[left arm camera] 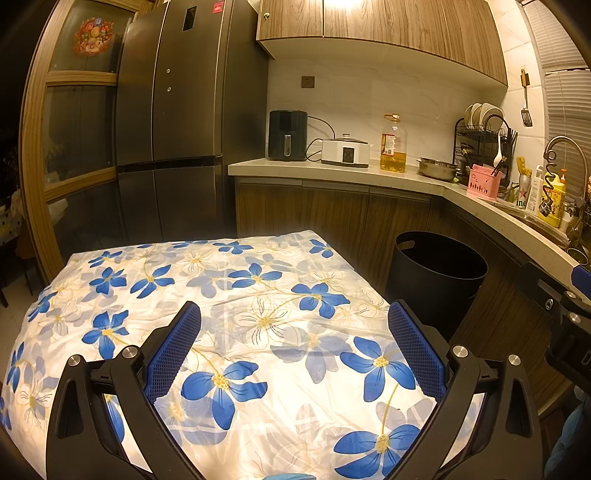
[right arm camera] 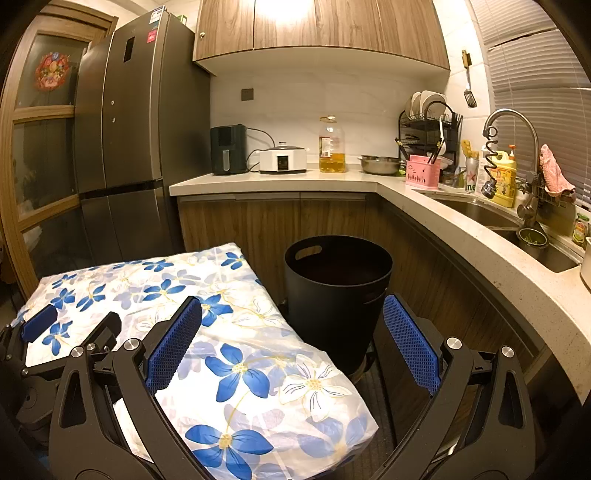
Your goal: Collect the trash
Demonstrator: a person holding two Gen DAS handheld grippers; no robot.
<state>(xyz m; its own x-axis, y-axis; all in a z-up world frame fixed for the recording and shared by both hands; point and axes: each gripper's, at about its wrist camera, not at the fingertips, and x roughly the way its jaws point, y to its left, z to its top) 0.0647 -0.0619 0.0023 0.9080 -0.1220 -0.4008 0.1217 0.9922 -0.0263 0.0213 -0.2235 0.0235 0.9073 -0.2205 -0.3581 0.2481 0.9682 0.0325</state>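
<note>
Both grippers, left gripper (left arm camera: 295, 332) and right gripper (right arm camera: 291, 328), hang wide open and empty over the flowered tablecloth (left arm camera: 258, 295), no trash visible that I can make out, black bin (right arm camera: 338, 291) nearest the right.

Warm yellow light glares from above the wall cabinets (left arm camera: 369, 22), washing out the tablecloth (left arm camera: 221, 295); fisheye edges curve and darken.

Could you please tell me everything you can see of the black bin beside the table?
The black bin is a round, matte, plastic-looking tub with cut-out handle slots near its rim. It stands upright and open on the floor, between the table with the flowered cloth and the wooden cabinets. Its inside looks dark; no contents can be made out. Nothing grips it.
</note>
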